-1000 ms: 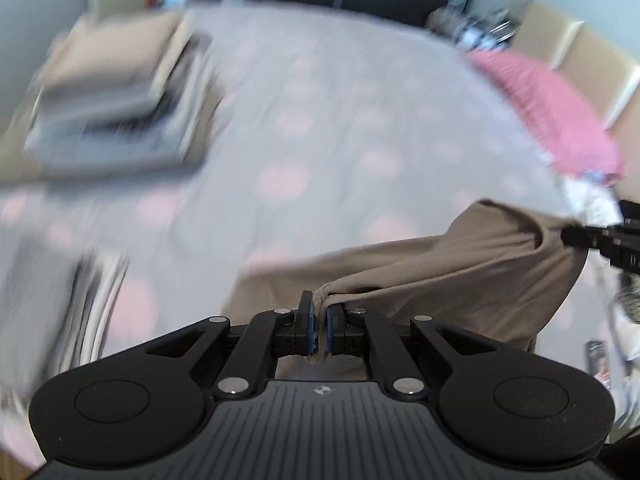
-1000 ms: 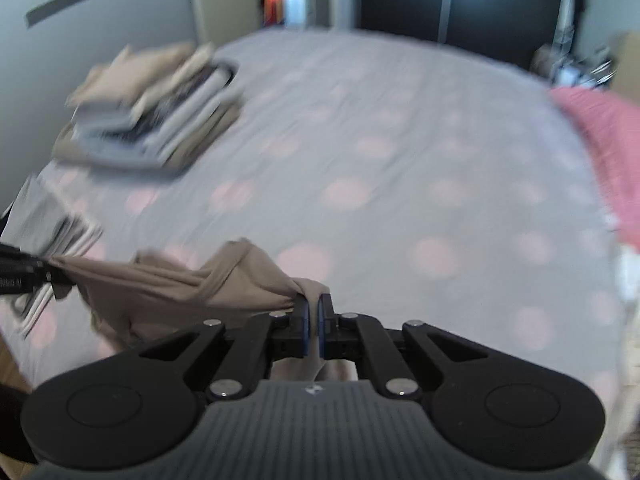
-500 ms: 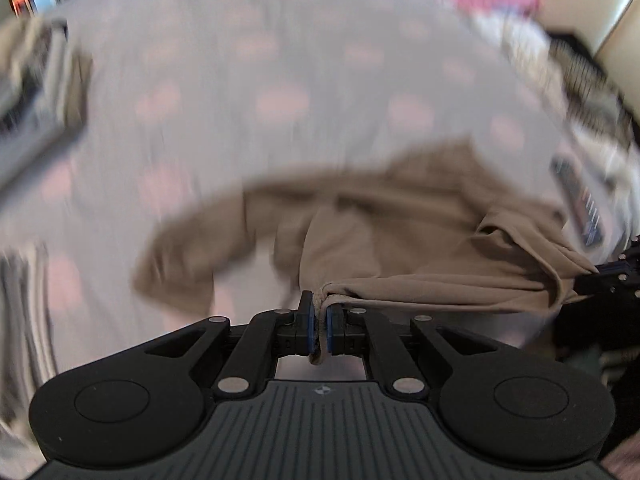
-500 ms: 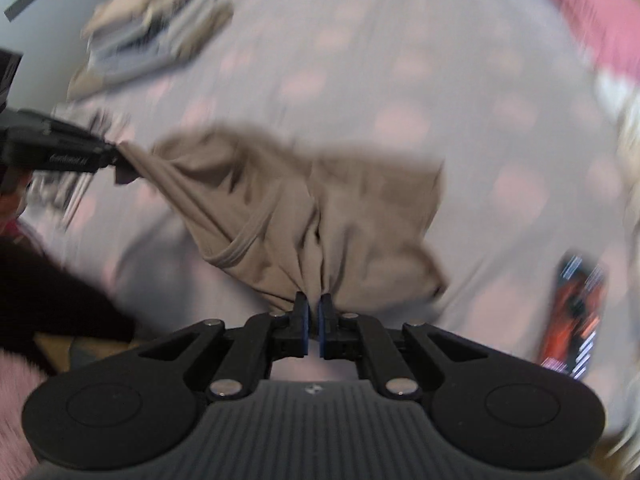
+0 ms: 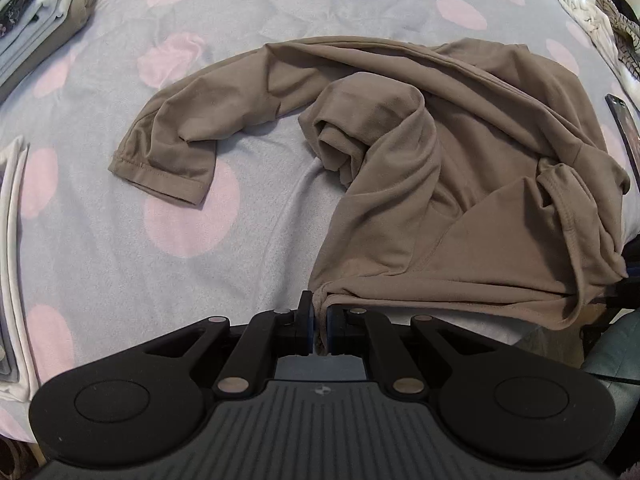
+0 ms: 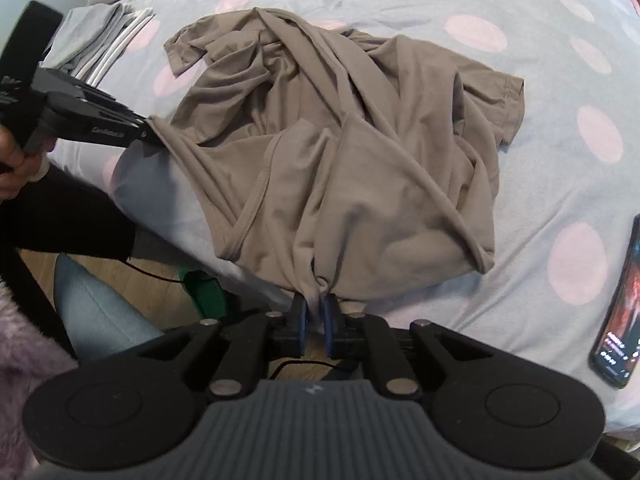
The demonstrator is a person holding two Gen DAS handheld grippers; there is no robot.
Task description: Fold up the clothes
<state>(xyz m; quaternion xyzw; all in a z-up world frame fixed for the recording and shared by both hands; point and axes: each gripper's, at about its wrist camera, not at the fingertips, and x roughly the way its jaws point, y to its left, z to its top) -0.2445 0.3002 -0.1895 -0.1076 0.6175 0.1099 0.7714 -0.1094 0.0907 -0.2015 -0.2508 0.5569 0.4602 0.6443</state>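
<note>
The brown shirt [image 5: 420, 168] lies crumpled near the bed's [image 5: 120, 264] front edge, laid out for flattening. The left tongs [image 5: 319, 320] pinch its hem; the right tongs [image 6: 314, 320] are opening, cloth between them, probably releasing.

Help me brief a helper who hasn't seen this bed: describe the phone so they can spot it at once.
Start from the grey bedspread with pink dots and find the crumpled brown shirt near its edge. To the right of the shirt, apart from it, lies the phone. It is the only flat, dark, hard slab there, with its screen lit, while everything else around is cloth.
</note>
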